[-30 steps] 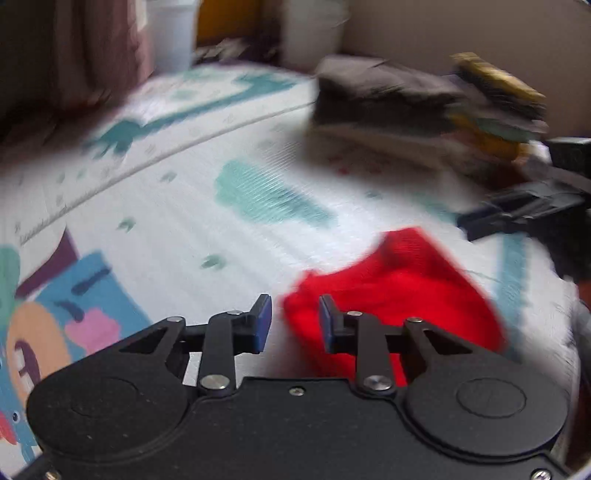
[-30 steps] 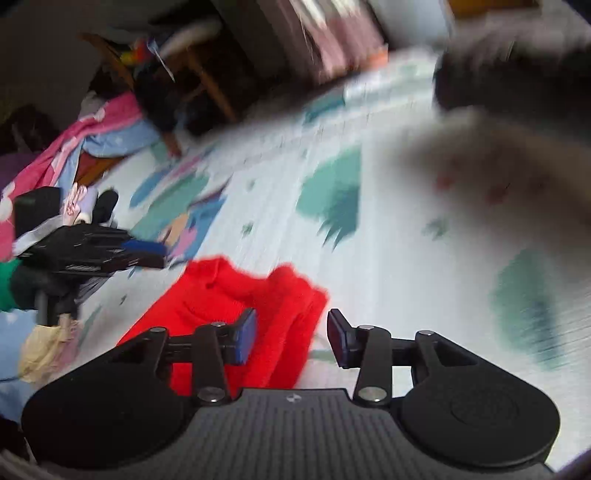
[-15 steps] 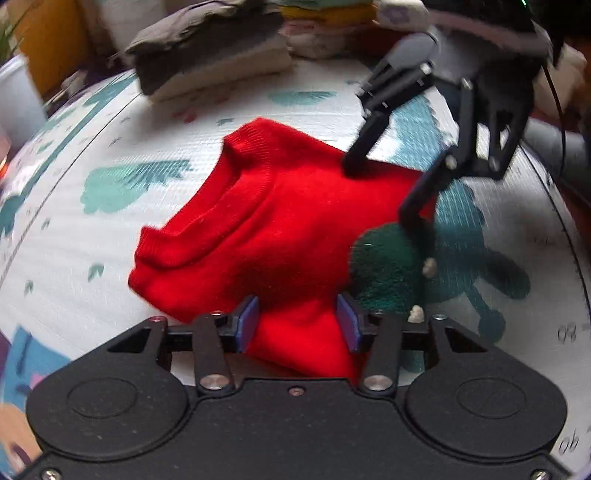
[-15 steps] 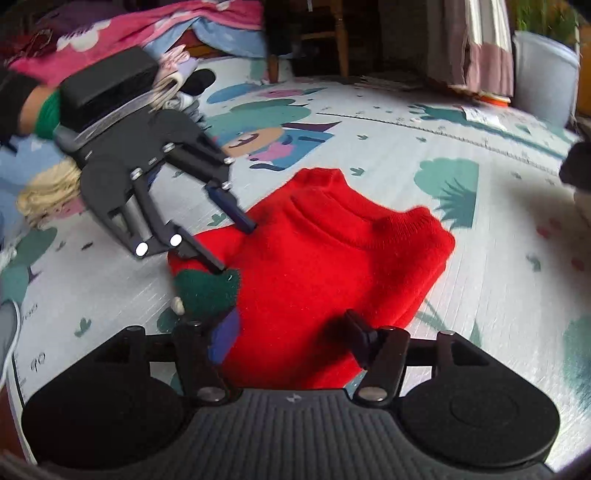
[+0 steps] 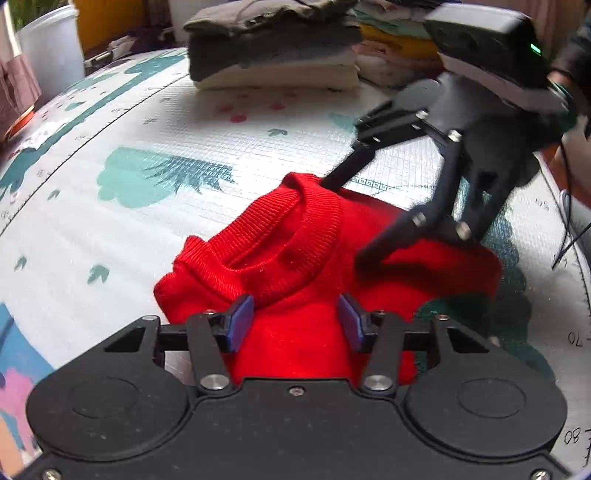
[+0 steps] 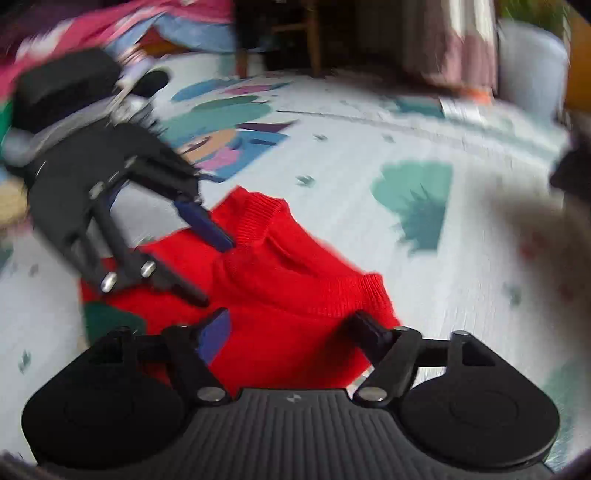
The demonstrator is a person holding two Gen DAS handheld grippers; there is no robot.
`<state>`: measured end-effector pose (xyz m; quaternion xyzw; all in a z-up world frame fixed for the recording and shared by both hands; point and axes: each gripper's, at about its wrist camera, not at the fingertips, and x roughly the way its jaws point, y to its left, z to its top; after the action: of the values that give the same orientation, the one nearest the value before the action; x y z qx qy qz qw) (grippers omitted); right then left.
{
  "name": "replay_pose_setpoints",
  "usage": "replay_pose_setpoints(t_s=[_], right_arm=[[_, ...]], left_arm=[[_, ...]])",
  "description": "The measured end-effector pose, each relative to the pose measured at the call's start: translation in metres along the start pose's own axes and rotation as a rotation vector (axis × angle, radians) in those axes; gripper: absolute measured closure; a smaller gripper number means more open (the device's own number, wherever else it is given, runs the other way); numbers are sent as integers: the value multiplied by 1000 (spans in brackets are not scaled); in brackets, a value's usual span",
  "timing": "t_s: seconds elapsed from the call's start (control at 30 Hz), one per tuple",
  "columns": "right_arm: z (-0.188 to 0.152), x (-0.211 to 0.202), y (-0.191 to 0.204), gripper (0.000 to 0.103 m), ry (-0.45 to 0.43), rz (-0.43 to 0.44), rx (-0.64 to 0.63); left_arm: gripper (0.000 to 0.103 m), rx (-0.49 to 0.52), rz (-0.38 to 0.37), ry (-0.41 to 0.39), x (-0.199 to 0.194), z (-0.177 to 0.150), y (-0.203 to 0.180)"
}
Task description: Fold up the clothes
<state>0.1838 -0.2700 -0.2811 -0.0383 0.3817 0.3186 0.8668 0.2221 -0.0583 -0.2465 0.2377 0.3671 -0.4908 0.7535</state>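
A red knit sweater (image 5: 295,258) lies folded on the patterned play mat (image 5: 147,129), collar toward the far side. My left gripper (image 5: 295,319) hovers low over its near edge, jaws opening, red fabric under and between the blue pads (image 5: 240,321) without being pinched. My right gripper (image 6: 290,325) is over the opposite edge of the sweater (image 6: 295,280), jaws opening wide above the cloth. Each gripper shows in the other's view: the right one (image 5: 349,221) straddles the collar, the left one (image 6: 210,269) tilts down at the sweater's left part. A dark green patch (image 5: 458,314) sits at the sweater's edge.
A stack of folded clothes (image 5: 273,44) stands at the mat's far side, with a white bucket (image 5: 48,40) to its left. In the right wrist view a heap of loose clothes (image 6: 110,22), chair legs (image 6: 277,37) and a white bin (image 6: 532,62) line the back.
Both grippers have swung in and come down over the red sweater, and both have opened wider. The sweater now fills the near part of each view.
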Motion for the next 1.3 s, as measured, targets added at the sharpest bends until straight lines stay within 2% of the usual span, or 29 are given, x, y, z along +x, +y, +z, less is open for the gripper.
replay_pose_setpoints(t_s=[0.1, 0.17, 0.3, 0.4, 0.47, 0.53, 0.57, 0.6, 0.67, 0.73, 0.77, 0.8, 0.87, 0.93, 0.97, 1.03, 1.1, 1.17, 1.3], right_arm=[[3, -7, -2, 29, -13, 14, -14], [5, -19, 2, 29, -61, 7, 17], [0, -41, 32, 29, -134, 50, -47], [-6, -22, 46, 26, -57, 72, -72], [-15, -5, 46, 24, -5, 60, -58], [-13, -11, 51, 29, -15, 37, -89], [-10, -18, 53, 37, -31, 22, -89], [-10, -27, 57, 38, -72, 13, -101], [-14, -44, 67, 39, -135, -3, -123], [-23, -43, 71, 39, -121, 5, -98], [-28, -32, 72, 40, -60, 6, -91], [-34, -22, 71, 32, 1, 22, -76], [-36, -23, 71, 32, -8, 34, -70], [-30, -32, 72, 35, -22, 25, -81], [-28, -42, 69, 35, -65, 15, -55], [-30, -57, 58, 35, -123, -41, 48], [-34, -60, 39, 34, -119, -59, 213], [-40, -55, 20, 34, -79, -44, 375], [-46, -38, -7, 30, -40, 13, 559]], left_arm=[[53, -16, 8, 14, -8, 1, -2], [53, -25, 7, -1, -23, 0, -7], [53, -44, -17, -34, -48, -10, -23], [51, -33, 1, 44, -27, -22, -34], [49, -24, -7, 16, -22, -26, -33], [50, 23, -2, 9, -31, -22, -35], [50, 61, 8, -7, -39, -19, -38], [50, 85, 0, -35, -49, -21, -42], [53, 56, 6, -45, -57, -29, -46], [59, 23, 10, 2, -46, -39, -51], [59, 8, 12, 25, -41, -44, -53], [56, 22, 8, 26, -38, -46, -55], [56, 50, 1, 28, -34, -48, -60], [56, 46, -31, 19, -46, -38, -54], [56, 22, -23, -22, -53, -35, -49], [56, -140, -10, -65, -59, -32, -23], [54, -342, 10, -91, -56, -35, 4], [52, -490, -9, -86, -48, -39, 24], [50, -693, -53, -57, -33, -55, 42]])
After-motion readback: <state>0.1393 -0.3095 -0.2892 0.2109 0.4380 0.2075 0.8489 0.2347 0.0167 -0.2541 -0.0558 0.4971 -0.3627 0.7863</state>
